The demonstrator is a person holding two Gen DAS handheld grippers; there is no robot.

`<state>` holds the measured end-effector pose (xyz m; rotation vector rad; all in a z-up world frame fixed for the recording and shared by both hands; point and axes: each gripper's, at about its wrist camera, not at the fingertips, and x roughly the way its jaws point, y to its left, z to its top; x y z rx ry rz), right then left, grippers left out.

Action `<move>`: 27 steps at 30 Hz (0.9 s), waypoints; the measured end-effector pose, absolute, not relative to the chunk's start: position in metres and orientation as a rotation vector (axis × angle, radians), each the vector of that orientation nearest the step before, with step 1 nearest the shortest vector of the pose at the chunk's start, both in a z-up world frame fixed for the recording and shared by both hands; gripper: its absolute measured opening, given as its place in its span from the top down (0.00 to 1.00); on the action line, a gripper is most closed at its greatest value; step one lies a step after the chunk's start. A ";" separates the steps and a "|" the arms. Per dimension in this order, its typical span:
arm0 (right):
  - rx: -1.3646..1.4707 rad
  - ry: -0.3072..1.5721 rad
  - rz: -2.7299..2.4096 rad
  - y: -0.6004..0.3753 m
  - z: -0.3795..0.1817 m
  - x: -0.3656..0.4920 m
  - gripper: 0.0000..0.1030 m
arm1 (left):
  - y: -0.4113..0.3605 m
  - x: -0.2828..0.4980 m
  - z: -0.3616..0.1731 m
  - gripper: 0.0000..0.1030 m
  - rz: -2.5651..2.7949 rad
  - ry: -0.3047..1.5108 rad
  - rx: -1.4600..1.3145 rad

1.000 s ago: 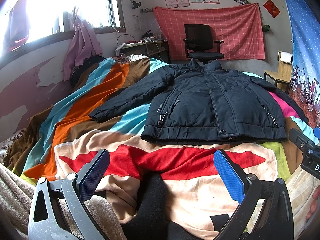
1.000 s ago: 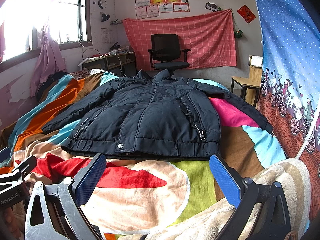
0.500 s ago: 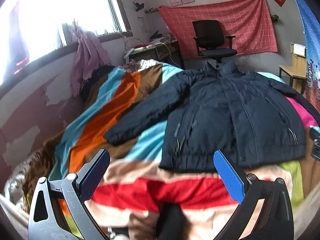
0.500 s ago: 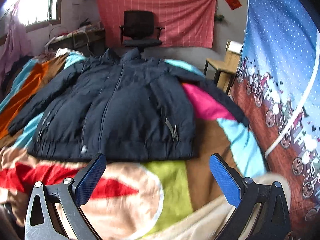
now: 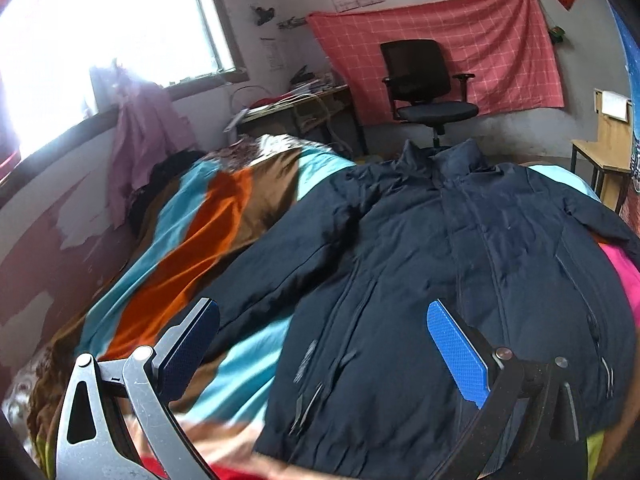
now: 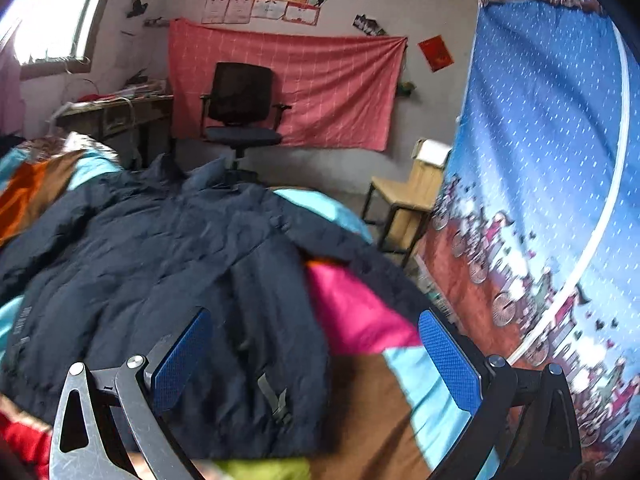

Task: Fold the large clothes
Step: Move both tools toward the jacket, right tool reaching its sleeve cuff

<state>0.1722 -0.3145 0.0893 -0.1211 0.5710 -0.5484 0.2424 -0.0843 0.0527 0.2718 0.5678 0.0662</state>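
On the striped blanket [image 5: 208, 232] we've got the navy jacket [image 5: 420, 280] spread flat, left gripper [image 5: 324, 344] and right gripper [image 6: 316, 352] both gaping wide, holding nothing.

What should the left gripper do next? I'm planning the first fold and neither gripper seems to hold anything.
Probably lower the left gripper onto the jacket sleeve that lies spread out over the striped blanket, and pinch it near the cuff. The jacket lies flat, front up and unfolded, and both the left and the right gripper are open and empty, so a sleeve fold looks like the natural start.
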 end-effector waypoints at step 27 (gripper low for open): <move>-0.257 0.880 -0.803 -0.468 -0.038 0.381 0.00 | -0.259 0.519 -0.046 0.01 -0.317 0.707 0.376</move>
